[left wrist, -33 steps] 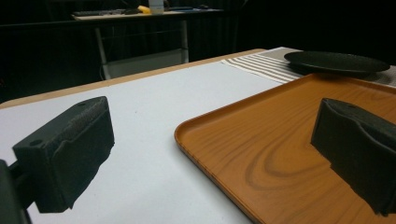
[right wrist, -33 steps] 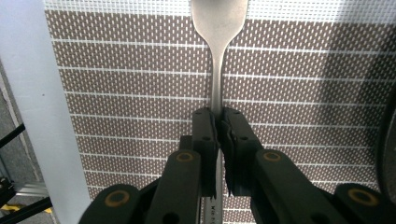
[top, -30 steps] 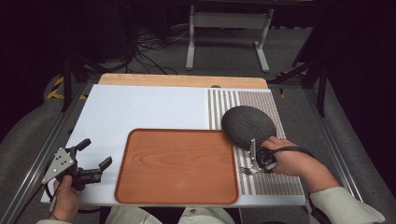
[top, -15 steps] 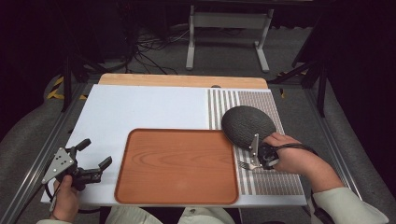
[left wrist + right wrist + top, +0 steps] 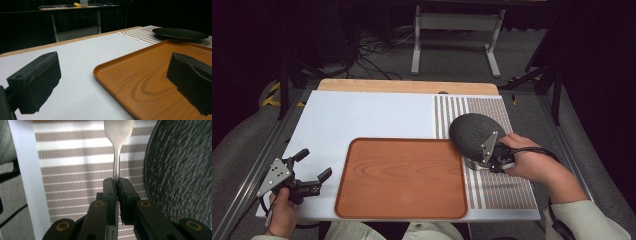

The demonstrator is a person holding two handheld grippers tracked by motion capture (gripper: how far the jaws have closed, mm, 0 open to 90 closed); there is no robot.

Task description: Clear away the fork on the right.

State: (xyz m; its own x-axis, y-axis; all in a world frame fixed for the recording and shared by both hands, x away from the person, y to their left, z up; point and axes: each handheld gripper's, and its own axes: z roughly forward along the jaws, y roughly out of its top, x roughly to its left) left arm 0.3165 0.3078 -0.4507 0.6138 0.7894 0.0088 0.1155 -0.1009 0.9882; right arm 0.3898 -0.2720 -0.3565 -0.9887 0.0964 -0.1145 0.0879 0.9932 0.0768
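Observation:
My right gripper (image 5: 117,182) is shut on the thin neck of a metal utensil (image 5: 117,150), which sticks out ahead of the jaws over the striped placemat (image 5: 75,170). A dark speckled plate (image 5: 180,170) lies just to its right. From above, the right gripper (image 5: 486,161) hangs at the near edge of the plate (image 5: 472,131), with a hand behind it. At the table's near left my left gripper (image 5: 314,164) stands open and holds nothing. Its wide-apart jaws frame the corner of a wooden tray (image 5: 100,72), and the left gripper (image 5: 115,80) points toward the plate (image 5: 180,33).
The brown tray (image 5: 347,200) lies bare in the front middle of the white table. The striped placemat (image 5: 507,185) covers the right side. Past the table's far wooden edge (image 5: 407,86) are cables and a metal stand on the floor.
The right gripper has lifted off the placemat with the utensil and now overlaps the plate's near edge in the high view. The left gripper has stayed put.

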